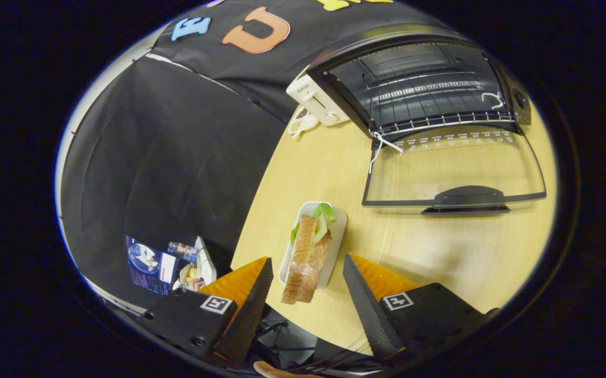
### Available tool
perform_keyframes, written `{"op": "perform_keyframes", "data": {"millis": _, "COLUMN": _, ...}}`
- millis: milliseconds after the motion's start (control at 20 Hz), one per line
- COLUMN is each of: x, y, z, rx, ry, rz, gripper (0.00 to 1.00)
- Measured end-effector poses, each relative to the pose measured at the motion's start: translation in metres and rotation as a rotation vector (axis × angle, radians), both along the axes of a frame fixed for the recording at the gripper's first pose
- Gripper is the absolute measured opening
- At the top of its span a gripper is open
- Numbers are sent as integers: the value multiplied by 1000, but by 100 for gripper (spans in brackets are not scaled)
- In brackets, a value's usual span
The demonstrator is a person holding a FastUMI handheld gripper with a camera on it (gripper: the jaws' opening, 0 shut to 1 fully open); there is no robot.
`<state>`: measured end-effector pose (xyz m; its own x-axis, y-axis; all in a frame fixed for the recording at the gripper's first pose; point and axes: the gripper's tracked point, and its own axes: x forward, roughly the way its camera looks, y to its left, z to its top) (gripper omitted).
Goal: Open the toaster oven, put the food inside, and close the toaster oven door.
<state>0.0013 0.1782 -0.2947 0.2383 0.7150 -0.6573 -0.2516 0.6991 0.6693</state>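
Observation:
A sandwich (305,257) with brown bread and green lettuce lies on a small white rectangular tray (338,231) on the wooden table (439,252). My gripper (307,265) hovers above it, open, with the sandwich showing in the gap between the two fingers and neither finger touching it. Beyond the fingers, to the right, the black toaster oven (418,79) stands with its glass door (455,168) folded flat down onto the table, handle (466,197) toward me. The wire rack (439,123) inside is bare.
A white toaster (319,100) sits just left of the oven, with a small white dish (302,123) in front of it. The table's left edge drops off beside the tray. Below the table lie a few items on the floor (166,265).

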Motion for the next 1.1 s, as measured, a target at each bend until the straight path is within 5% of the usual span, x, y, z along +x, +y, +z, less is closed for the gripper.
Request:
{"op": "perform_keyframes", "data": {"millis": 250, "x": 2, "y": 13, "z": -12, "rx": 42, "ry": 119, "rz": 5, "gripper": 73}}
{"op": "perform_keyframes", "data": {"millis": 650, "x": -1, "y": 17, "z": -11, "rx": 62, "ry": 126, "rz": 4, "gripper": 40}}
{"op": "perform_keyframes", "data": {"millis": 1100, "x": -3, "y": 13, "z": 25, "rx": 216, "ry": 131, "rz": -25, "gripper": 37}}
